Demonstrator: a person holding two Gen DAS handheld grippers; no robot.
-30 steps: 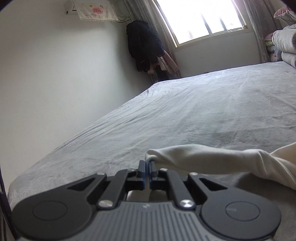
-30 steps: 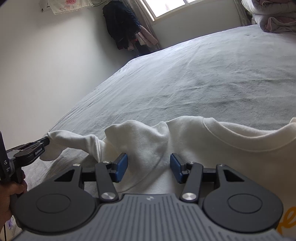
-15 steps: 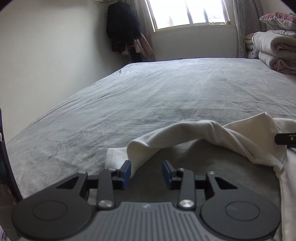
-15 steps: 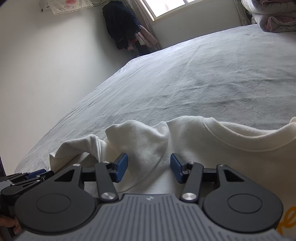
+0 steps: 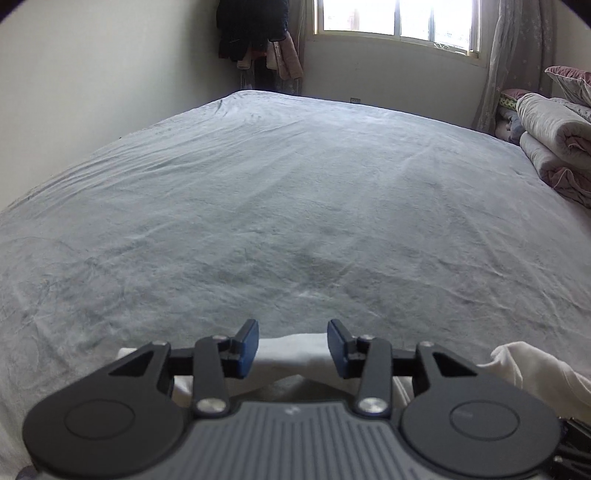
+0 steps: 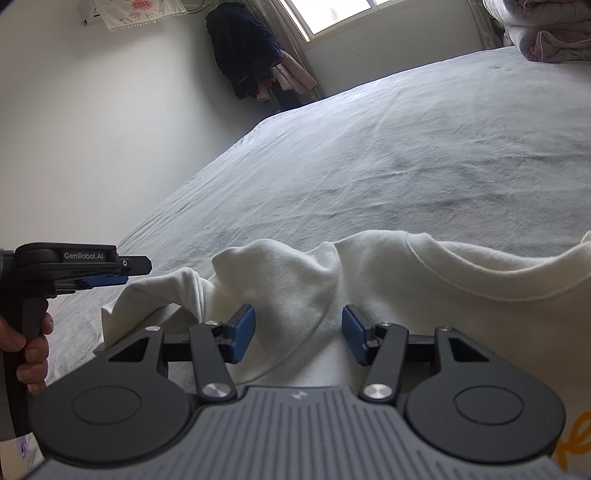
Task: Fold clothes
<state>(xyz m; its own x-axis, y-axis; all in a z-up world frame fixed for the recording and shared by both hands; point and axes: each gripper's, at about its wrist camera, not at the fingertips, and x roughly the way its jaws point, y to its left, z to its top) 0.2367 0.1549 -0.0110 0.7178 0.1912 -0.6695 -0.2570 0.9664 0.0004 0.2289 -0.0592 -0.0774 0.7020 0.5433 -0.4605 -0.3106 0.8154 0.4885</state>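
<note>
We find the white sweatshirt (image 6: 424, 295) spread on the grey bed (image 6: 406, 155), its sleeve (image 6: 159, 295) unfolded, both the left tool (image 5: 291, 343) and right tool (image 6: 298, 332) parted and empty above it, so we judge the next move a fresh sleeve grasp.

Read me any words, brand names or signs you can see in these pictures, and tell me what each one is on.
"GenRobot.AI": white lettering on the side of the left gripper, seen from the right wrist view.
Pink marks on the white cloth cover high on the wall: too small and blurred to read.
Orange print at the edge of the white sweatshirt: cut off by the frame, not readable.
A small white logo on the right gripper body: a mark, no letters.
</note>
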